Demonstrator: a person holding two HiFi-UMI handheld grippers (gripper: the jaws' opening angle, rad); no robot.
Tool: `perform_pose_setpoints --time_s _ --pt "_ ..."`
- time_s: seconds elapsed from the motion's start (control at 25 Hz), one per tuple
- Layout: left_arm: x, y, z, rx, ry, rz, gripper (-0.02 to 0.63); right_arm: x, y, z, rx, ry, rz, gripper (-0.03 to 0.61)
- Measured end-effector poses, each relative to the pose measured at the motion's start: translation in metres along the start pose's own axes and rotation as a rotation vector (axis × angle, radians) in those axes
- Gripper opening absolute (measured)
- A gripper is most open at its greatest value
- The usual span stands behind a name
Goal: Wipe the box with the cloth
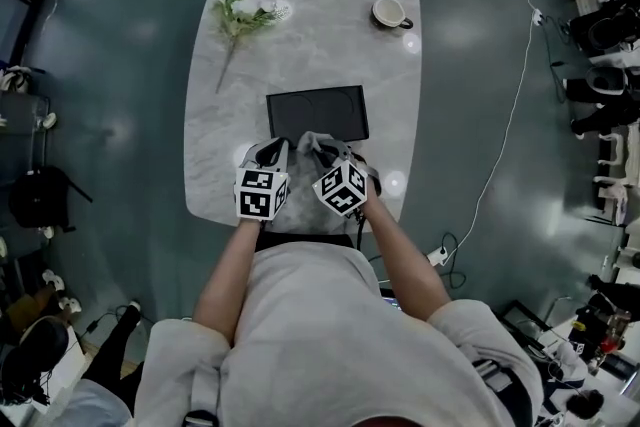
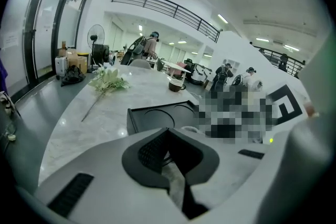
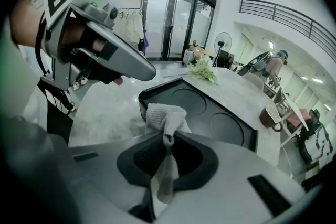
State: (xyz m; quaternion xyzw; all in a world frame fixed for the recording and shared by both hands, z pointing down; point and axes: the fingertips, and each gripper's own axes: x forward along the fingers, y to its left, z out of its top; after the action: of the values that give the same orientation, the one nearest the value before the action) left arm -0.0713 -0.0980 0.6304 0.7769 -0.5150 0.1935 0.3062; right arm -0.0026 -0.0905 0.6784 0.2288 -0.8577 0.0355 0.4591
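Head view: cloth (image 1: 318, 146) bunched at black box's (image 1: 317, 111) near edge.

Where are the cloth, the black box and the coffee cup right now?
cloth (image 3: 166, 117), right gripper view, bunched fold above the jaws
black box (image 1: 318, 113), head view, middle of its top face
coffee cup (image 1: 389, 12), head view, its open top

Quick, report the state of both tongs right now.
Left tongs: closed on the cloth.
Right tongs: closed on the same cloth.
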Motion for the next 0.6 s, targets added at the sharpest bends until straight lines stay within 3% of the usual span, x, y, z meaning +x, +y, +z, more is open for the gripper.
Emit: perform_pose_setpoints --time_s 0.24,0.44,0.6 --pt "0.009 -0.008 0.01 0.014 0.004 -0.019 0.023 -0.023 -0.041 0.007 0.081 -0.057 -0.07 0.046" --pt "0.026 -0.02 0.023 0.02 0.007 -0.054 0.023 -0.028 -0.089 0.018 0.038 -0.043 -0.132 0.046" --pt "0.039 -0.031 0.036 0.026 0.014 -0.072 0.023 -0.02 -0.111 0.021 -0.019 -0.003 -0.118 0.046"
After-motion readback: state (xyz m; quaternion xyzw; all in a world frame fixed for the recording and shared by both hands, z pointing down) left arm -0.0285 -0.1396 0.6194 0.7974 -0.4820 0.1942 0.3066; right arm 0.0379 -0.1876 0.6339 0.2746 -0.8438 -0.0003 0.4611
